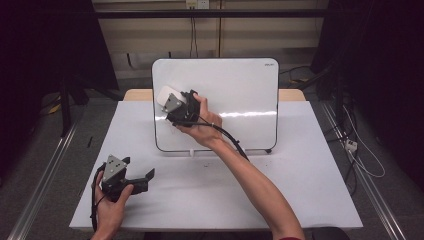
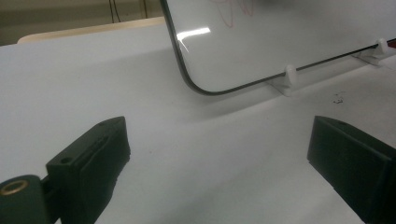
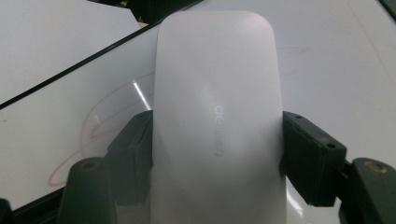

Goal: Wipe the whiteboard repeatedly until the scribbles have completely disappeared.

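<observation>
Open table in front, upright whiteboard blocks the back middle.
Whiteboard [image 1: 235, 95] stands near the table's [image 1: 310, 190] far edge on small white feet [image 2: 289, 77], a wall across the middle; no way through, only around its left or right end. Right gripper [image 1: 172, 102] clamped on a white eraser [image 3: 219, 116] sits against the board's upper left face, and that forearm [image 1: 250, 185] slants across the centre, cutting off the path from bottom right. Left gripper [image 1: 131, 176], jaws wide apart, rests at the front left corner; bare tabletop between it and the board. Right half of table free.
</observation>
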`<state>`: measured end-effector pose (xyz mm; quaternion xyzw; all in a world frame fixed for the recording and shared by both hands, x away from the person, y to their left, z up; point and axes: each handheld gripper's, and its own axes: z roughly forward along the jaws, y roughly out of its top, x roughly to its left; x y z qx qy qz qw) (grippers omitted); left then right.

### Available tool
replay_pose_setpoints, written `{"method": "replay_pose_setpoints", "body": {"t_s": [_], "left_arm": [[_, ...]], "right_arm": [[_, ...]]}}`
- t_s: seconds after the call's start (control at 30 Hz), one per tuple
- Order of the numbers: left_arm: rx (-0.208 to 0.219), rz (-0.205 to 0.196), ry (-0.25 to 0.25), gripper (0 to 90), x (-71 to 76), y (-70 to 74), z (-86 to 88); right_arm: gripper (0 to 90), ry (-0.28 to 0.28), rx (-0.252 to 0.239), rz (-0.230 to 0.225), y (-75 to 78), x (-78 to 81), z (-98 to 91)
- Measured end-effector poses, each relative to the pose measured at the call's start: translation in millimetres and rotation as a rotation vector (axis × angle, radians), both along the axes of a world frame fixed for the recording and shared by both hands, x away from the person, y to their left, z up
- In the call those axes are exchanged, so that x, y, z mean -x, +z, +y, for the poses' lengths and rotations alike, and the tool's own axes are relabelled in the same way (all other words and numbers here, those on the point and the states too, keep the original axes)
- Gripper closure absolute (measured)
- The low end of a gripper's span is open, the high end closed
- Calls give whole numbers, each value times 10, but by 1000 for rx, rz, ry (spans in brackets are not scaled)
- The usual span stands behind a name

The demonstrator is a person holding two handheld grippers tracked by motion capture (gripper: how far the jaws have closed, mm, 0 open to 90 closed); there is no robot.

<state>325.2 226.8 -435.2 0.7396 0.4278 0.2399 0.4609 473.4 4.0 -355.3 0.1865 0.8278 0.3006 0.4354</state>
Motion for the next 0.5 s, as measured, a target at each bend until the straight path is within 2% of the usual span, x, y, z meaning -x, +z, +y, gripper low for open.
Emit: {"method": "replay_pose_setpoints", "body": {"t_s": [0.17,0.4,0.5], "left_arm": [[4,-5,-1,55,11,6,5],[8,-2,-3,55,10,8,21],[10,-3,-5,55,10,12,21]], "right_arm": [[318,-36,-19,-1,177,-156,-39],[317,-90,-79,-23,414,-361,-167],[317,-99,-81,-19,445,-395,-167]]}}
